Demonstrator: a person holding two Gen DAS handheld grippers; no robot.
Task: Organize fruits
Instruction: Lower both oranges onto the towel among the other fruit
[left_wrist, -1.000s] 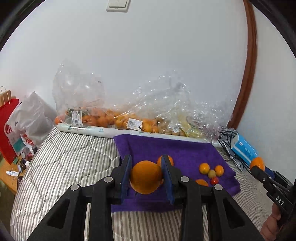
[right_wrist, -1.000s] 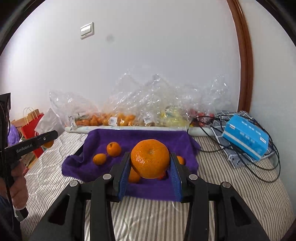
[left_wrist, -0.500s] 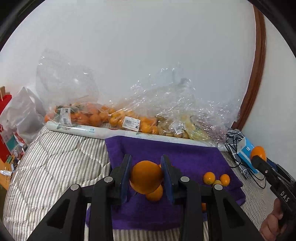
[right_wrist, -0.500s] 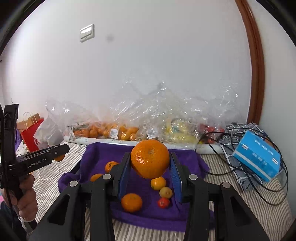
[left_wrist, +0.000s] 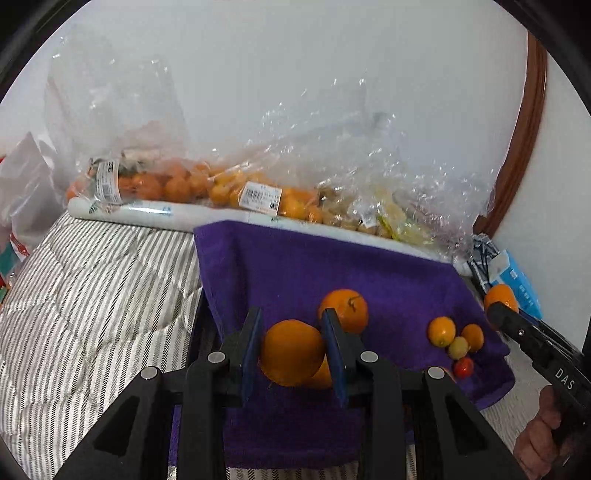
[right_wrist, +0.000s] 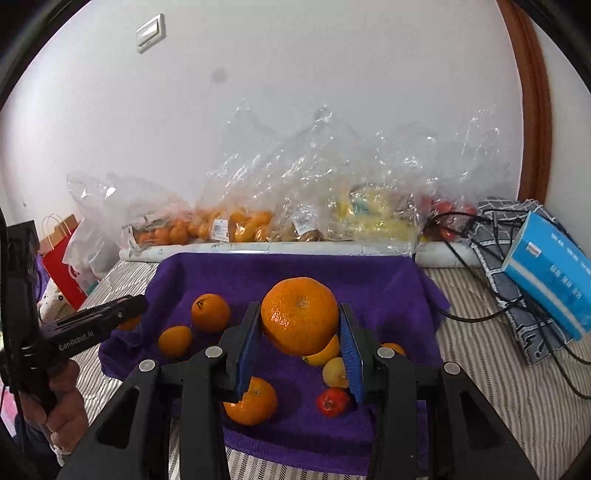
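My left gripper (left_wrist: 292, 350) is shut on a smooth orange (left_wrist: 291, 352) and hangs low over the near part of a purple towel (left_wrist: 295, 266). My right gripper (right_wrist: 301, 345) is shut on a larger dimpled orange (right_wrist: 300, 315) above the same towel (right_wrist: 280, 266). Loose fruit lies on the towel: an orange with a stem (left_wrist: 345, 309), small yellow-orange fruits (left_wrist: 441, 331), a red tomato (right_wrist: 332, 401), another orange (right_wrist: 251, 404) and two at the left (right_wrist: 209, 312). Each gripper shows at the edge of the other's view, carried in a hand.
Clear plastic bags of fruit (left_wrist: 207, 184) and a white paper roll (left_wrist: 147, 216) line the wall behind the towel. A blue box (right_wrist: 550, 284) and black cables (right_wrist: 491, 314) lie right. Red and white bags (right_wrist: 66, 254) stand left. Striped bedding (left_wrist: 92, 295) surrounds the towel.
Both grippers have moved forward and down toward the towel with their oranges held. The fruit on the towel now lies right under and between the fingers.
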